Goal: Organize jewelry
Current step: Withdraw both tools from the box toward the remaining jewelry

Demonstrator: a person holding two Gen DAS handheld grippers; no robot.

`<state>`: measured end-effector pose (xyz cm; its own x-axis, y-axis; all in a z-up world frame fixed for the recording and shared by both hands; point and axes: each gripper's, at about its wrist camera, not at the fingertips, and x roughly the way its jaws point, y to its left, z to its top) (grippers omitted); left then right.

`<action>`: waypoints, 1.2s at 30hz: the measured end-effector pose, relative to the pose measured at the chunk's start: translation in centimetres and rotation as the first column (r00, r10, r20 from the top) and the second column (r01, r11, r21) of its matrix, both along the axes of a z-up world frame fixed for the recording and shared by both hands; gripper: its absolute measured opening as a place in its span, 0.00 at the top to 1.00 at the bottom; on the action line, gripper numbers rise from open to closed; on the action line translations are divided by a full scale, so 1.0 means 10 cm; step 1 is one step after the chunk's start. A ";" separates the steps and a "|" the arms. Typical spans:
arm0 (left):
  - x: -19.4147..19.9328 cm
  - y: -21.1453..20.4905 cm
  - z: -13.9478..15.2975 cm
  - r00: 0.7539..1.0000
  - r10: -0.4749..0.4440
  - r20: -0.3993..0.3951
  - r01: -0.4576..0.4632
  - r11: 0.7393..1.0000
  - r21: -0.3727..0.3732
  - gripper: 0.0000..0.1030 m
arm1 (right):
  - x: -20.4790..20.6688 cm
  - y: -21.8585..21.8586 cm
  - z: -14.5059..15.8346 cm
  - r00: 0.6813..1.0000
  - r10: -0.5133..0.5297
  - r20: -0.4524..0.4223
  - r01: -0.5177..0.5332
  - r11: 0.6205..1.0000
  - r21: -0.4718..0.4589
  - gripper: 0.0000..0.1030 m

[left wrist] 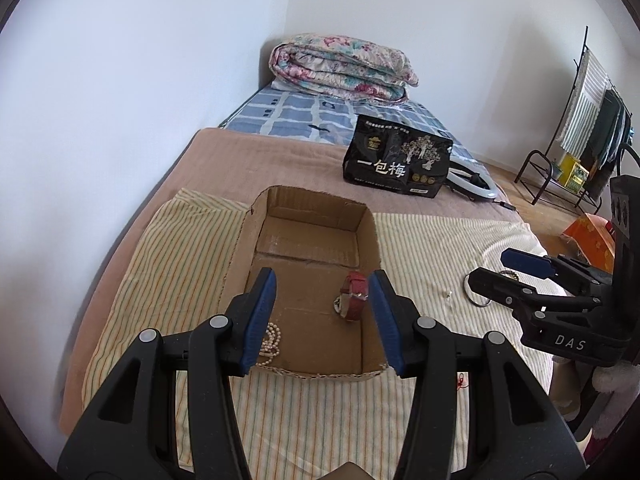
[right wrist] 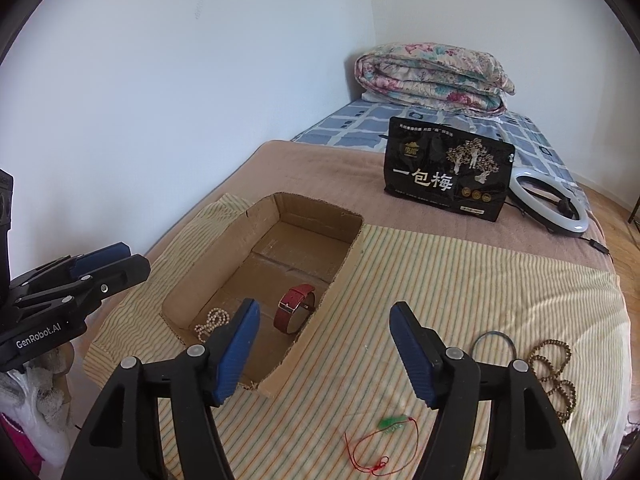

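Jewelry, a red watch (right wrist: pixel 295 307) and pearl necklace (right wrist: pixel 211 323), lies in the cardboard box (right wrist: pixel 264 386); my left tongs (left wrist: pixel 323 316) and right tongs (right wrist: pixel 325 350) gape, released.

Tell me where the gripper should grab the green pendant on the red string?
Grab the green pendant itself, coming straight down from above with the right gripper. It lies flat on the striped cloth, and it looks firmer than the thin red string, which is loose and would likely slip out.
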<state>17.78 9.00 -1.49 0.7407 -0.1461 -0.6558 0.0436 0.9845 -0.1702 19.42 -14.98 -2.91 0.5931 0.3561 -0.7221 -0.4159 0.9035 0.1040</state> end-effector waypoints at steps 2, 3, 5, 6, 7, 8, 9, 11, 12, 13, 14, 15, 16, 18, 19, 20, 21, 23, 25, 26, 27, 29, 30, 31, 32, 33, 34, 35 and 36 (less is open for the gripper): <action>-0.04 -0.07 0.04 1.000 -0.011 0.012 0.011 1.000 0.007 0.52 | -0.05 -0.07 0.04 1.000 -0.008 0.012 0.008 1.000 0.001 0.26; -0.05 -0.10 0.06 1.000 -0.017 0.017 0.017 1.000 0.009 0.52 | -0.08 -0.11 0.06 1.000 -0.014 0.019 0.014 1.000 0.001 0.23; -0.08 -0.16 0.09 0.999 -0.035 0.023 0.034 0.999 0.010 0.52 | -0.13 -0.21 0.10 0.999 -0.025 0.030 0.025 1.000 0.003 0.18; -0.10 -0.19 0.10 0.999 -0.045 0.022 0.045 0.999 0.009 0.47 | -0.16 -0.26 0.13 0.999 -0.033 0.036 0.033 0.999 0.003 0.14; -0.11 -0.23 0.11 0.998 -0.056 0.023 0.056 0.998 0.006 0.40 | -0.18 -0.31 0.15 0.998 -0.043 0.042 0.043 0.999 0.001 0.10; -0.13 -0.26 0.12 0.998 -0.062 0.030 0.062 0.998 0.005 0.37 | -0.21 -0.38 0.17 0.997 -0.057 0.049 0.057 0.998 -0.001 0.09; -0.15 -0.30 0.14 0.997 -0.066 0.038 0.066 0.998 0.007 0.36 | -0.23 -0.44 0.19 0.996 -0.069 0.053 0.069 0.998 -0.001 0.07; -0.17 -0.39 0.15 0.996 -0.082 0.040 0.081 0.997 0.014 0.36 | -0.30 -0.59 0.23 0.994 -0.092 0.062 0.092 0.996 0.001 0.02; -0.17 -0.43 0.15 0.995 -0.091 0.039 0.091 0.996 0.014 0.36 | -0.33 -0.68 0.24 0.992 -0.106 0.067 0.106 0.994 0.000 0.00; -0.18 -0.47 0.15 0.994 -0.098 0.038 0.098 0.995 0.014 0.36 | -0.35 -0.75 0.25 0.990 -0.118 0.071 0.118 0.993 -0.003 0.00; -0.20 -0.51 0.15 0.994 -0.107 0.038 0.107 0.994 0.014 0.36 | -0.38 -0.83 0.27 0.989 -0.130 0.074 0.131 0.991 -0.009 0.00; -0.21 -0.56 0.15 0.993 -0.116 0.036 0.116 0.993 0.016 0.36 | -0.40 -0.92 0.27 0.987 -0.144 0.076 0.146 0.989 -0.016 0.00; -0.22 -0.61 0.14 0.991 -0.126 0.033 0.126 0.992 0.019 0.36 | -0.43 -1.00 0.27 0.984 -0.157 0.078 0.159 0.987 -0.024 0.00; -0.23 -0.69 0.12 0.989 -0.143 0.025 0.143 0.990 0.022 0.36 | -0.47 -1.15 0.27 0.980 -0.182 0.080 0.185 0.982 -0.037 0.00; -0.23 -0.74 0.10 0.988 -0.154 0.021 0.154 0.988 0.022 0.36 | -0.49 -1.24 0.26 0.978 -0.194 0.079 0.198 0.979 -0.043 0.00; -0.24 -0.78 0.08 0.986 -0.163 0.017 0.163 0.986 0.022 0.36 | -0.52 -1.32 0.24 0.976 -0.205 0.077 0.209 0.977 -0.046 0.00; -0.25 -0.82 0.07 0.985 -0.170 0.013 0.170 0.985 0.022 0.36 | -0.54 -1.40 0.23 0.974 -0.215 0.074 0.219 0.974 -0.050 0.00; -0.25 -0.90 0.02 0.982 -0.189 0.003 0.189 0.982 0.023 0.36 | -0.59 -1.56 0.20 0.969 -0.237 0.069 0.241 0.969 -0.057 0.00; -0.25 -0.99 -0.02 0.978 -0.207 -0.006 0.207 0.978 0.028 0.36 | -0.63 -1.70 0.18 0.964 -0.257 0.061 0.261 0.964 -0.058 0.00; -0.25 -1.04 -0.05 0.976 -0.217 -0.012 0.217 0.976 0.030 0.36 | -0.65 -1.76 0.17 0.962 -0.266 0.055 0.269 0.961 -0.057 0.00; -0.24 -1.09 -0.08 0.974 -0.227 -0.020 0.227 0.973 0.030 0.36 | -0.67 -1.83 0.15 0.960 -0.274 0.050 0.277 0.959 -0.057 0.00; -0.21 -1.17 -0.14 0.969 -0.244 -0.037 0.245 0.969 0.024 0.36 | -0.71 -1.93 0.12 0.957 -0.286 0.042 0.289 0.956 -0.059 0.00; -0.20 -1.20 -0.17 0.967 -0.250 -0.044 0.251 0.968 0.023 0.36 | -0.72 -1.96 0.10 0.956 -0.289 0.039 0.291 0.955 -0.060 0.00; -0.19 -1.25 -0.21 0.965 -0.259 -0.052 0.260 0.965 0.023 0.36 | -0.73 -2.00 0.08 0.956 -0.292 0.034 0.294 0.954 -0.062 0.00; -0.19 -1.29 -0.24 0.962 -0.267 -0.058 0.269 0.963 0.023 0.36 | -0.75 -2.03 0.06 0.955 -0.294 0.030 0.295 0.953 -0.064 0.00; -0.18 -1.32 -0.28 0.959 -0.277 -0.066 0.279 0.960 0.024 0.36 | -0.77 -2.06 0.03 0.955 -0.294 0.027 0.295 0.953 -0.067 0.00; -0.17 -1.37 -0.32 0.955 -0.286 -0.076 0.288 0.957 0.026 0.36 | -0.79 -2.08 0.00 0.955 -0.294 0.024 0.295 0.953 -0.073 0.00; -0.16 -1.40 -0.35 0.953 -0.292 -0.084 0.295 0.955 0.028 0.36 | -0.80 -2.09 -0.03 0.955 -0.295 0.020 0.296 0.952 -0.080 0.00; -0.16 -1.43 -0.39 0.950 -0.299 -0.091 0.302 0.953 0.030 0.36 | -0.81 -2.12 -0.07 0.955 -0.296 0.012 0.296 0.952 -0.082 0.00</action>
<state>16.23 -5.28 -5.37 0.6087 -0.3240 -0.7243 0.3259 0.9344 -0.1441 11.33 -36.16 -3.57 0.6629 0.1042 -0.7414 -0.1281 0.9914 0.0248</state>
